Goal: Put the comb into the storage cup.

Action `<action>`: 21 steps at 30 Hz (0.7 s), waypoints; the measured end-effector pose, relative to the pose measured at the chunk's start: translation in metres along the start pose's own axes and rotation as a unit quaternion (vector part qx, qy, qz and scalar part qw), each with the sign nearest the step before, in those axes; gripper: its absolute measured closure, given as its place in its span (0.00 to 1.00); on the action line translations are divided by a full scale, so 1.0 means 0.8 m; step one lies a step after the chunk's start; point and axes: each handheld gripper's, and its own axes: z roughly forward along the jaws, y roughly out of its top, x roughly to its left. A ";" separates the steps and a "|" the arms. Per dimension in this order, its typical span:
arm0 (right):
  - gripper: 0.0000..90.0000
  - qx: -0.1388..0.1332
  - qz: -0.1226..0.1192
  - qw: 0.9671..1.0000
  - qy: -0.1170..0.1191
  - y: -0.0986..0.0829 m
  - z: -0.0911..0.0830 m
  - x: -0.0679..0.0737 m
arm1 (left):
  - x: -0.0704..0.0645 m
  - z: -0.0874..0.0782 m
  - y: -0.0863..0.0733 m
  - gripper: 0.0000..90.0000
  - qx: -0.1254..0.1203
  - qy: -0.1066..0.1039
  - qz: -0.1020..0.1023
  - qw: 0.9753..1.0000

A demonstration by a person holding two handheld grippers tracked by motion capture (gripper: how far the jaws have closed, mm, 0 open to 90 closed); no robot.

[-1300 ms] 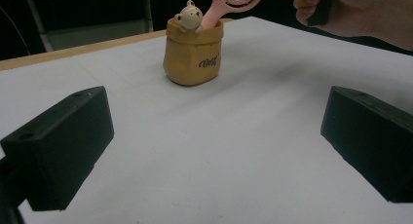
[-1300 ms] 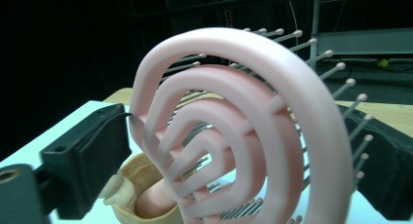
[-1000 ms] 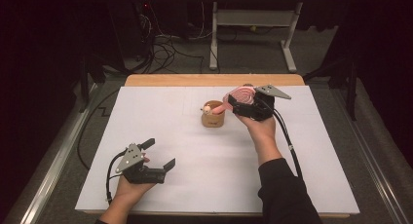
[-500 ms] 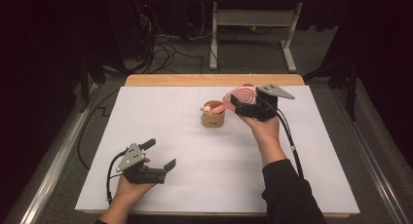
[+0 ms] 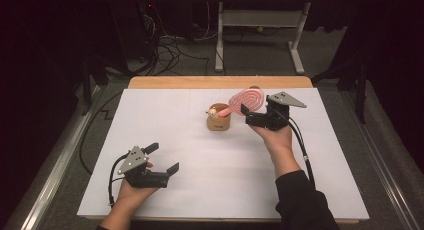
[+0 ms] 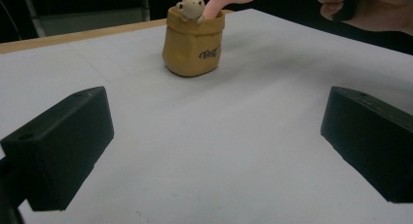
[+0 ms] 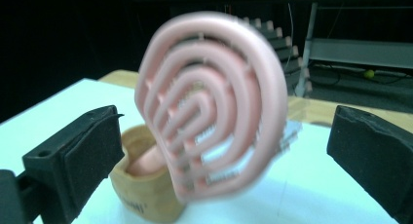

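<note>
Since a second ago, my right gripper (image 5: 252, 115) has edged back from the pink hairbrush (image 5: 248, 99), whose handle now sits in the tan cup (image 5: 219, 121) while its round head leans out past the cup toward that gripper. From the right gripper view its jaws stand wide apart on either side of the brush head (image 7: 214, 104), gripping nothing. My left gripper (image 5: 162, 159), well to the near left of the cup on the white surface (image 5: 210, 180), rests wide open and empty. I judge placing is done; next I should withdraw clear without knocking the head.
</note>
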 end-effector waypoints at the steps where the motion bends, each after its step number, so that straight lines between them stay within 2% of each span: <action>1: 0.00 0.003 -0.003 1.000 0.000 -0.004 -0.002 0.000 | 0.000 0.000 0.000 0.00 0.000 0.001 0.000 1.000; 14: 0.00 0.035 -0.025 0.999 0.004 -0.067 -0.047 -0.002 | 0.002 0.000 -0.001 0.00 0.002 0.005 0.001 1.000; 17: 0.00 0.031 -0.028 0.999 -0.002 -0.083 -0.063 -0.005 | 0.003 0.000 -0.001 0.00 0.001 0.004 -0.002 1.000; 19: 0.00 0.028 -0.023 0.999 0.004 -0.093 -0.075 -0.006 | 0.003 0.000 -0.001 0.00 0.000 0.006 0.000 1.000; 21: 0.00 0.024 -0.028 0.999 0.005 -0.102 -0.088 -0.006 | 0.003 0.000 -0.001 0.00 0.000 0.006 0.000 1.000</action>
